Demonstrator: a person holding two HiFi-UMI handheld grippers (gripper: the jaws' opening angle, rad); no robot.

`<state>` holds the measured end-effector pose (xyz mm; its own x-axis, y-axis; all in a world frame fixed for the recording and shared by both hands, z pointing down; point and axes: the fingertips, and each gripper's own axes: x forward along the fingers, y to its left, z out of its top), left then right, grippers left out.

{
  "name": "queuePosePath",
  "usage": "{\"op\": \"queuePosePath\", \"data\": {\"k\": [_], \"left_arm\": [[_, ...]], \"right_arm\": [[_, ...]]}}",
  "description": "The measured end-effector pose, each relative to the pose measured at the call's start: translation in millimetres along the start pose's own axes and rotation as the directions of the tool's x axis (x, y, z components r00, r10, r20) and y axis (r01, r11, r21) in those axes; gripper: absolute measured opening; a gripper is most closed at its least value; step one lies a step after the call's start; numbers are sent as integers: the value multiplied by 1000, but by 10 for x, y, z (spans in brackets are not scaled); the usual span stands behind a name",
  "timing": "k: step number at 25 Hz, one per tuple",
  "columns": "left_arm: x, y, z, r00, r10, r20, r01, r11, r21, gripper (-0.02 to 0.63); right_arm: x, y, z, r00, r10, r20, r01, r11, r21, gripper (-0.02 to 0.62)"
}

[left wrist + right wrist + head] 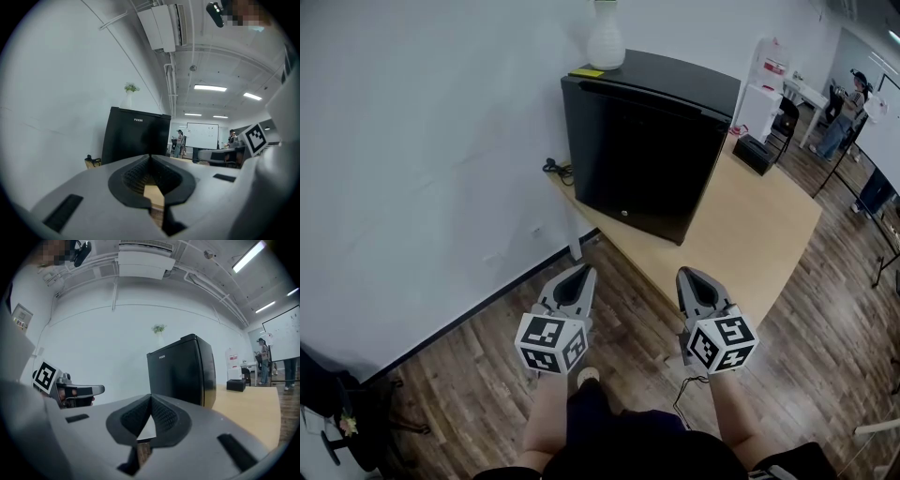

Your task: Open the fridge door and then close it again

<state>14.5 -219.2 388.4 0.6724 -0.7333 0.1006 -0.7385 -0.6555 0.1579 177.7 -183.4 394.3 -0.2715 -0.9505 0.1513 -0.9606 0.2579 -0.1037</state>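
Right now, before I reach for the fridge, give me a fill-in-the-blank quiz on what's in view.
1. The door of the black fridge is ____.
2. The white vase stands on ____ of the fridge.
3. The left tool and the right tool both have their jaws ____, with nothing between them.

Missing words: closed; top; shut.

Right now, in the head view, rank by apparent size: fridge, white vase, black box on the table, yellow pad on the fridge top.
1. fridge, by far the largest.
2. white vase and black box: they look about alike, and the box sits farther away, so I won't rank them.
3. yellow pad, the smallest.
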Motion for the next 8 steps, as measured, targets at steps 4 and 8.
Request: {"op": "queuePosePath", "data": {"k": [4,8], "left_arm": [[-10,-6,-33,1000,-2,-4,2,1000,-7,9],[1,19,-54,1000,-4,-8,4,1000,-14,9]], "right_arm": [[-5,35,-25,1000,7,-7,-7,1000,1,-11],[36,70,-32,1000,14,-10,-14,1000,0,-11]]}}
